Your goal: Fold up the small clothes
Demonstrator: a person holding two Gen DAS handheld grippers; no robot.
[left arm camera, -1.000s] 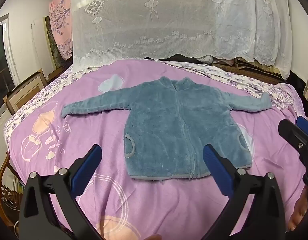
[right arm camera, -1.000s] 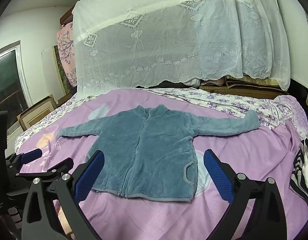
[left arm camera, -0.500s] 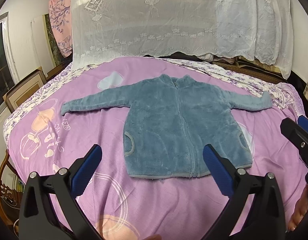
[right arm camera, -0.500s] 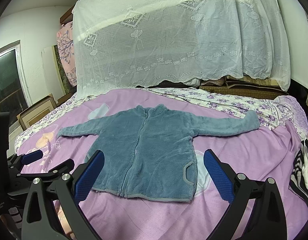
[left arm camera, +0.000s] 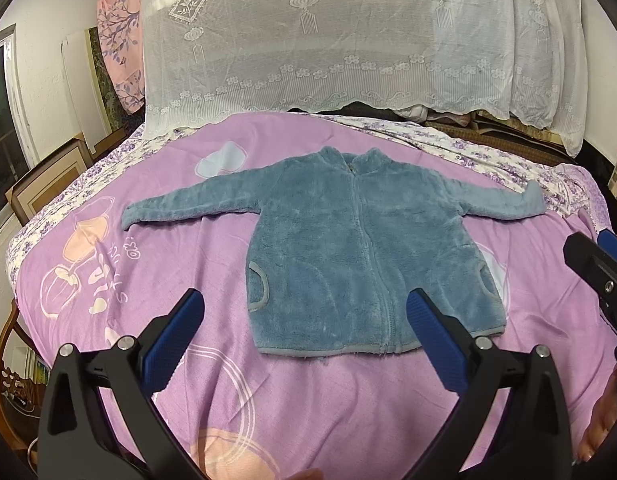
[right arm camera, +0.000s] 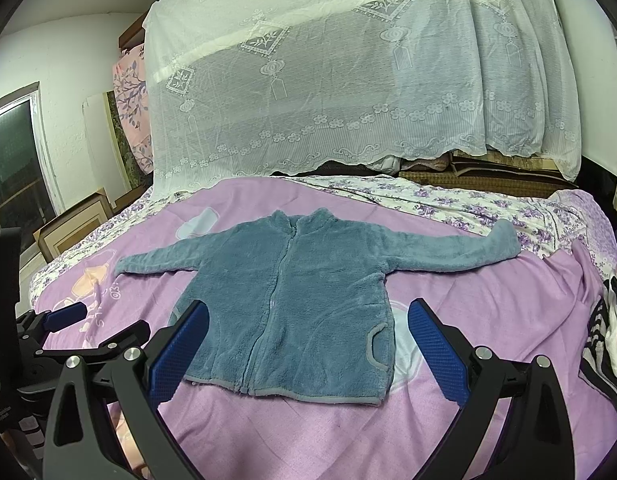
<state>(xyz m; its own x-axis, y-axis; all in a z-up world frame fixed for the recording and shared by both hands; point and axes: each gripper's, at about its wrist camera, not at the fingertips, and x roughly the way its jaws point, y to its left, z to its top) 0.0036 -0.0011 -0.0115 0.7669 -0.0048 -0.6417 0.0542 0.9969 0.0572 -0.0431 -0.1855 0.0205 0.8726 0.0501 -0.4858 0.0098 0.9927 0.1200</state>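
A small blue-grey fleece zip-up jacket (left arm camera: pixel 360 256) lies flat and front-up on the bed's purple printed bedspread (left arm camera: pixel 228 380), zipped closed, both sleeves spread out to the sides, hem toward the cameras. Its pockets, edged in grey, sit low on each side.

The left hand-held gripper (left arm camera: pixel 304 328) hovers above the bedspread just short of the hem, its blue-padded fingers (left arm camera: pixel 176 332) spread wide with nothing between them. The right hand-held gripper (right arm camera: pixel 308 336) likewise stands wide open and empty, over the jacket's lower part, not touching it.

Behind the jacket a white lace curtain (left arm camera: pixel 348 40) hangs over stacked bedding. A floral lilac-and-white sheet (right arm camera: pixel 448 204) lies along the far side. Striped black-and-white fabric (right arm camera: pixel 604 340) rests at the right edge of the bed.
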